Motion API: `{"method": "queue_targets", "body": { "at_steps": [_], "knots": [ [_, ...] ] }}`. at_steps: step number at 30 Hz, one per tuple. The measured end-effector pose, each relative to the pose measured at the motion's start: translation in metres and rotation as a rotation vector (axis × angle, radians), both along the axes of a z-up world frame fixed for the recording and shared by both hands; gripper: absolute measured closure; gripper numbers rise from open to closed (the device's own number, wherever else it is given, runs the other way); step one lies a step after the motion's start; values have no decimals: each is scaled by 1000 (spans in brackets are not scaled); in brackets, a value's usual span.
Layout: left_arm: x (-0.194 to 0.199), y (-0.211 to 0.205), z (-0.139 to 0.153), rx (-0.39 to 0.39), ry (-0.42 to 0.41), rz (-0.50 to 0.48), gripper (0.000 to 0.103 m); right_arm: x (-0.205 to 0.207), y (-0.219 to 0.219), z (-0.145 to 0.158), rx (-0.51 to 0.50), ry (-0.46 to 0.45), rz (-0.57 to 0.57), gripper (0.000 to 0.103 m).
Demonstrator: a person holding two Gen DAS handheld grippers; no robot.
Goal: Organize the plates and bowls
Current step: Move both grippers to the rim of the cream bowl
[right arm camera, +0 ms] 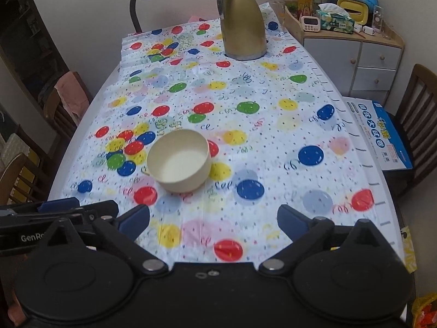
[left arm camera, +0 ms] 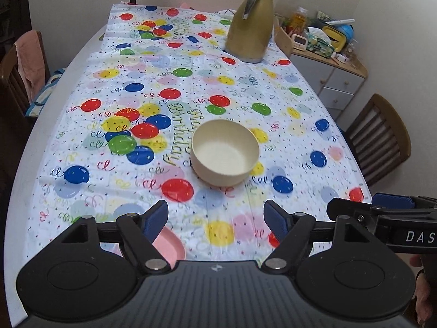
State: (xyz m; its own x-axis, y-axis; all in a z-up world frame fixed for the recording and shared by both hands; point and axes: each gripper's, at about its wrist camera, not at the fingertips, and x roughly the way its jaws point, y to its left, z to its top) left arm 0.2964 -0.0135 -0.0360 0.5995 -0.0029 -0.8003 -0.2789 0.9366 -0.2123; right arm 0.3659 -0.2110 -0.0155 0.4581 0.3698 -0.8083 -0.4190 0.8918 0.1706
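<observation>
Left gripper (left arm camera: 215,218) is hovering with jaws spread wide and empty over the tablecloth (left arm camera: 245,101), a pink plate (left arm camera: 168,246) lying under its left finger at 7 o'clock. Ahead at 12 o'clock a cream bowl (left arm camera: 225,151) is sitting upright, empty. Right gripper (right arm camera: 213,221) is likewise gaping empty, bowl (right arm camera: 179,160) at 11 o'clock, jug (right arm camera: 241,19) standing far back.

Both wrist views look from above the near edge of the table (left arm camera: 19,169) along its length toward the far wall. The left wrist view sits left of the right gripper (left arm camera: 352,205); the right wrist view sits further right. Both share the cream bowl (left arm camera: 224,151) mid-table and the gold jug (right arm camera: 243,19) at the far right corner
</observation>
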Motion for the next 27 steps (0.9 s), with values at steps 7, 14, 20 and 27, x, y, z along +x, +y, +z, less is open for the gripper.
{"method": "queue_targets", "body": {
  "at_steps": [7,14,20,27],
  "knots": [
    [50,22,-19,14,21,76,26,56,22,-21,15,36,-28,3],
    [85,31,-46,62,67,103,26,89,44,-49,-7,80,-20,11],
    [106,36,-67,76,107,104,26,104,57,-69,-18,114,-17,17],
    [123,41,-84,93,134,102,26,117,65,-87,-34,136,-17,28]
  ]
}}
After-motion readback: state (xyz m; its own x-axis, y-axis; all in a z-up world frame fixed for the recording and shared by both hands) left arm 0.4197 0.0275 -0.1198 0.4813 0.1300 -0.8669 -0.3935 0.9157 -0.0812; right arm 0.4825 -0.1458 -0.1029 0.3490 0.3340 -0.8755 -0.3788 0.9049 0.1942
